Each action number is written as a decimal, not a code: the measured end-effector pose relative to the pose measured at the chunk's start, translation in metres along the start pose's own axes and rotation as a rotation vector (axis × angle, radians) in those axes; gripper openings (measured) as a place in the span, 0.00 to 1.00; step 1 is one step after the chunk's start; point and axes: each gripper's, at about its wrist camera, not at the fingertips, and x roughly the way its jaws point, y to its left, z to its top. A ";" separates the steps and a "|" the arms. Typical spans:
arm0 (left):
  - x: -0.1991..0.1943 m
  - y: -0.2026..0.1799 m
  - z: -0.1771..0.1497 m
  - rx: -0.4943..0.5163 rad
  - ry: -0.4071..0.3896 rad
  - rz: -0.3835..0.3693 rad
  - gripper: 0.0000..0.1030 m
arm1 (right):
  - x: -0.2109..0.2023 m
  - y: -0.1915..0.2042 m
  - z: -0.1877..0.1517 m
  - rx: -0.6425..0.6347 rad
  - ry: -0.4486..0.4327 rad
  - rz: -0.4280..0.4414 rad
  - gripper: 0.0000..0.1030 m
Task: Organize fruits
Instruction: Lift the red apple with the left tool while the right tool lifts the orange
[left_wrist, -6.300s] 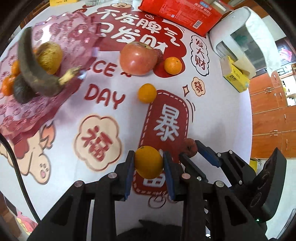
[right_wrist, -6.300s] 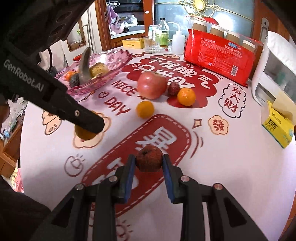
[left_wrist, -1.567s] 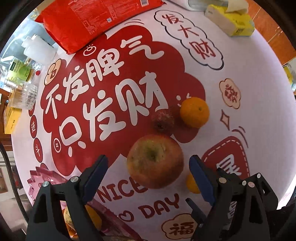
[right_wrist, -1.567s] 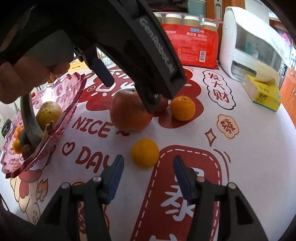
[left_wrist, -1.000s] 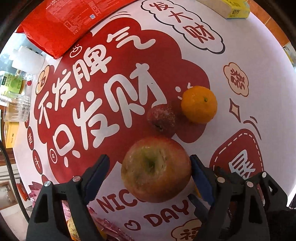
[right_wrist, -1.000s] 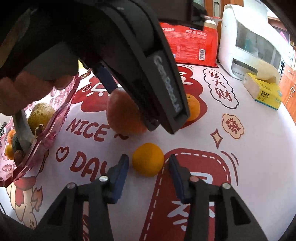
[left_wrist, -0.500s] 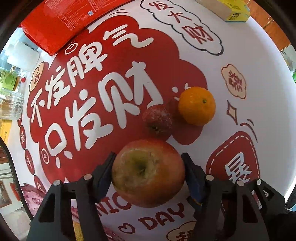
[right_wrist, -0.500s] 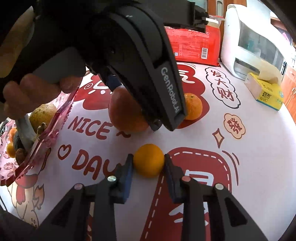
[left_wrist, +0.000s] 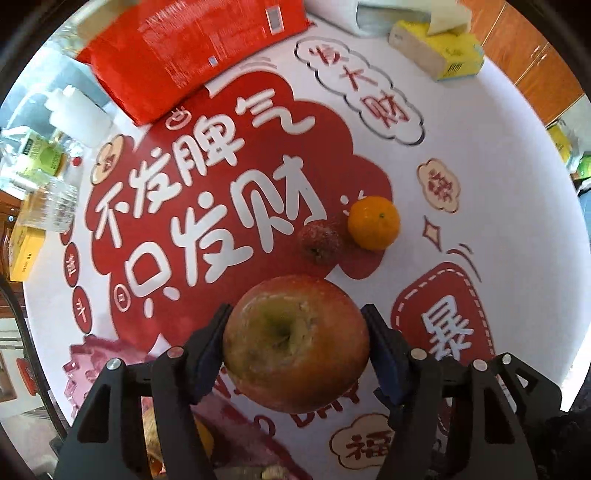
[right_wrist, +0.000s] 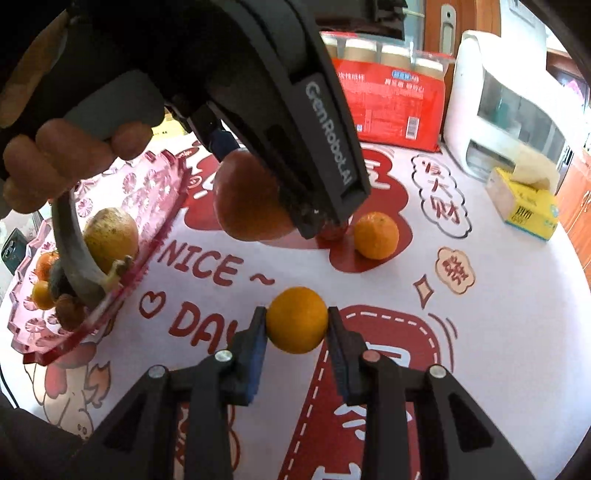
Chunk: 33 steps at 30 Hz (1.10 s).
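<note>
My left gripper (left_wrist: 296, 345) is shut on a large red-green apple (left_wrist: 295, 338) and holds it above the table; the apple also shows in the right wrist view (right_wrist: 247, 199), lifted off the cloth. My right gripper (right_wrist: 296, 325) is shut on an orange (right_wrist: 297, 319) low over the tablecloth. A mandarin (left_wrist: 373, 223) and a small dark red fruit (left_wrist: 320, 240) lie side by side on the cloth beyond the apple. The pink glass fruit dish (right_wrist: 155, 221) at the left holds a dark banana (right_wrist: 74, 251), a pear and small fruits.
A red pack of paper cups (right_wrist: 391, 107) and a white appliance (right_wrist: 509, 114) stand at the back. A yellow tissue box (right_wrist: 528, 203) lies at the right. Bottles and a glass (left_wrist: 55, 199) stand at the far left edge. The left hand and gripper body fill the upper left of the right wrist view.
My left gripper closed on the apple and raised it off the cloth. My right gripper closed on the orange.
</note>
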 end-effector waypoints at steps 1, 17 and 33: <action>-0.008 0.001 -0.003 -0.003 -0.015 -0.004 0.66 | -0.004 0.002 0.001 -0.004 -0.006 -0.002 0.30; -0.130 0.033 -0.085 -0.062 -0.211 -0.023 0.66 | -0.075 0.055 0.021 -0.020 -0.119 -0.067 0.30; -0.178 0.126 -0.184 -0.231 -0.284 -0.010 0.66 | -0.095 0.134 0.009 -0.018 -0.115 0.008 0.30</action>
